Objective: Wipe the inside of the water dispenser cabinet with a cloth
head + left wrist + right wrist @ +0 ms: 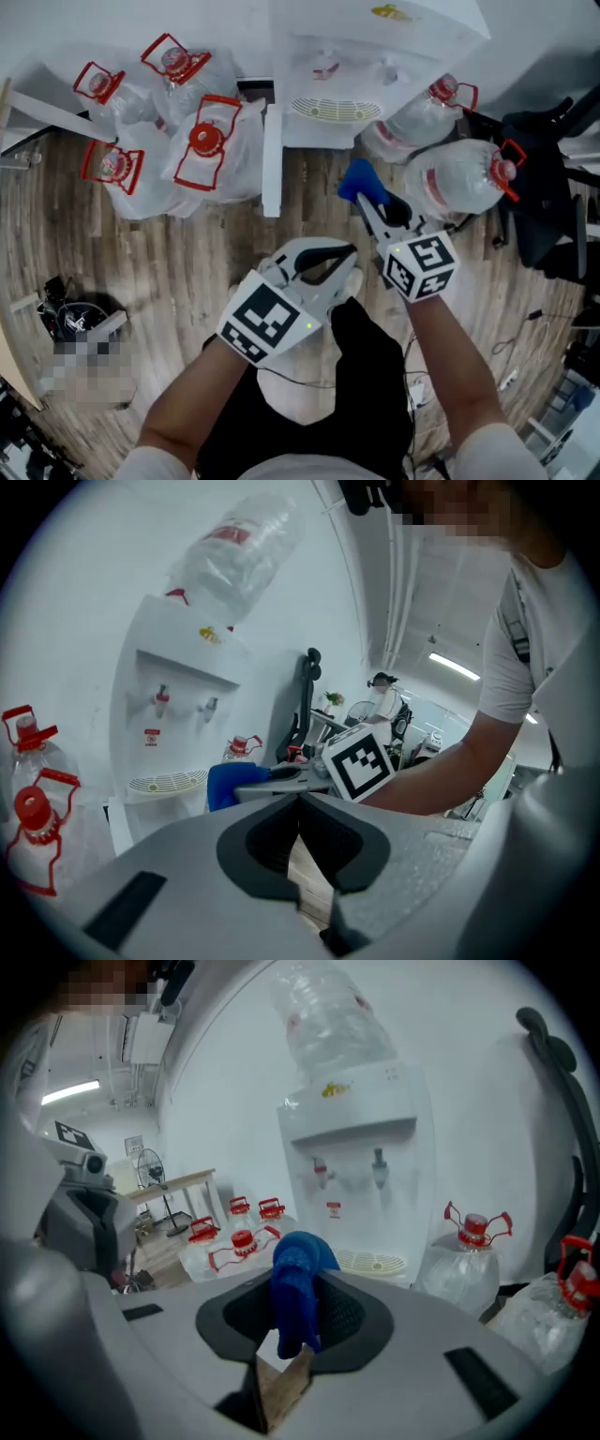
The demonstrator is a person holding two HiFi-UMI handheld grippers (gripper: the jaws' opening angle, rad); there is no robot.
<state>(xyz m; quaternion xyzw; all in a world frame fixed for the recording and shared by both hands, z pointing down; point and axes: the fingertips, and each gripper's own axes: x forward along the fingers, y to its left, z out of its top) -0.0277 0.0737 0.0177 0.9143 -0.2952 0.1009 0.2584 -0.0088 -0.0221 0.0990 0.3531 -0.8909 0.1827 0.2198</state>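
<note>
The white water dispenser (375, 56) stands at the top centre on the wood floor, and its low cabinet door (272, 159) hangs open to the left. The cabinet's inside is hidden from the head view. My right gripper (367, 202) is shut on a blue cloth (359, 180), held just in front of the dispenser's base. In the right gripper view the cloth (298, 1269) droops between the jaws of that gripper (292, 1321), facing the dispenser (356, 1147). My left gripper (349, 258) is shut and holds nothing, lower and to the left; its jaws (298, 803) point towards the dispenser (178, 696).
Several large water bottles with red handles (202, 141) lie left of the dispenser, and more (459, 178) lie to its right. A black chair (544, 187) stands at far right. Cables and small parts (75, 319) sit on the floor at left. An upturned bottle (234, 546) tops the dispenser.
</note>
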